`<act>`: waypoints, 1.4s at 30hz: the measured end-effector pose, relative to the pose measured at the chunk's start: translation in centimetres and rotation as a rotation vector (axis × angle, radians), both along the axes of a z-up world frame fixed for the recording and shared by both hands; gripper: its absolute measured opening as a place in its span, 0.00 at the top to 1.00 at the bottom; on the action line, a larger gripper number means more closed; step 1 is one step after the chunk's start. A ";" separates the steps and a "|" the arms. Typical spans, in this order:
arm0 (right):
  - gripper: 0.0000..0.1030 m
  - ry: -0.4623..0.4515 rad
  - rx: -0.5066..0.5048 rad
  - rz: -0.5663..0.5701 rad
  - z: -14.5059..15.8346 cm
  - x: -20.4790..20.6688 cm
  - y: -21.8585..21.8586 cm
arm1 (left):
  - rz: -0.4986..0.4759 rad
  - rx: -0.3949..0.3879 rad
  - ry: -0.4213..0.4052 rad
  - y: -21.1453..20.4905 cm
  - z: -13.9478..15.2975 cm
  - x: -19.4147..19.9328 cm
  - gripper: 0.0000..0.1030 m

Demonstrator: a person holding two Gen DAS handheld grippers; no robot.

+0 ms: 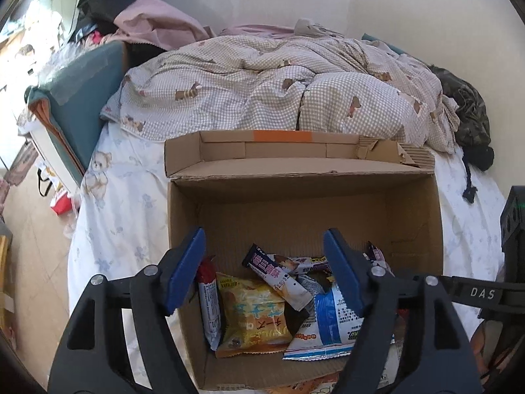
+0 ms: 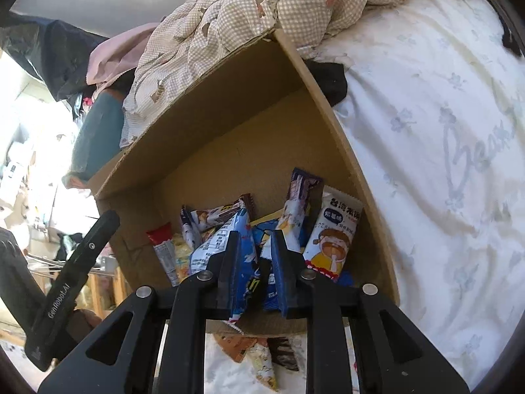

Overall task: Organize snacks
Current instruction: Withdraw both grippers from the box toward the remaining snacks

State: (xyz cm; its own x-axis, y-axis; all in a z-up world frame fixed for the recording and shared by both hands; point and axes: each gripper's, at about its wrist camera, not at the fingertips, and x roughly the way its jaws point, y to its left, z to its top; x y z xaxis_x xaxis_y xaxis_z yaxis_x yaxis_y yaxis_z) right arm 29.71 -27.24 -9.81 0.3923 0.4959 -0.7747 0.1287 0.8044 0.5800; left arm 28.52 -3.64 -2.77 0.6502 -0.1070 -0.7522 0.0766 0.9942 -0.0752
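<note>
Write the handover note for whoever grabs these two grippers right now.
Left gripper: open, empty, above the cardboard box.
Right gripper: jaws narrow, a blue-and-white packet between them over the box's near edge; whether the pads press on it is unclear.
Already in the box: yellow packet, red-ended bar, purple-and-white bar, white cartoon packet and others.
Left: a few snacks lie on the bedsheet in front of the box. Drop the blue-and-white packet in, then collect those.
</note>
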 end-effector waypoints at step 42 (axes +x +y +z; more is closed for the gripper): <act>0.15 -0.097 -0.090 0.033 5.6 -12.8 0.8 | 0.032 -0.047 0.015 2.9 3.5 -15.3 0.06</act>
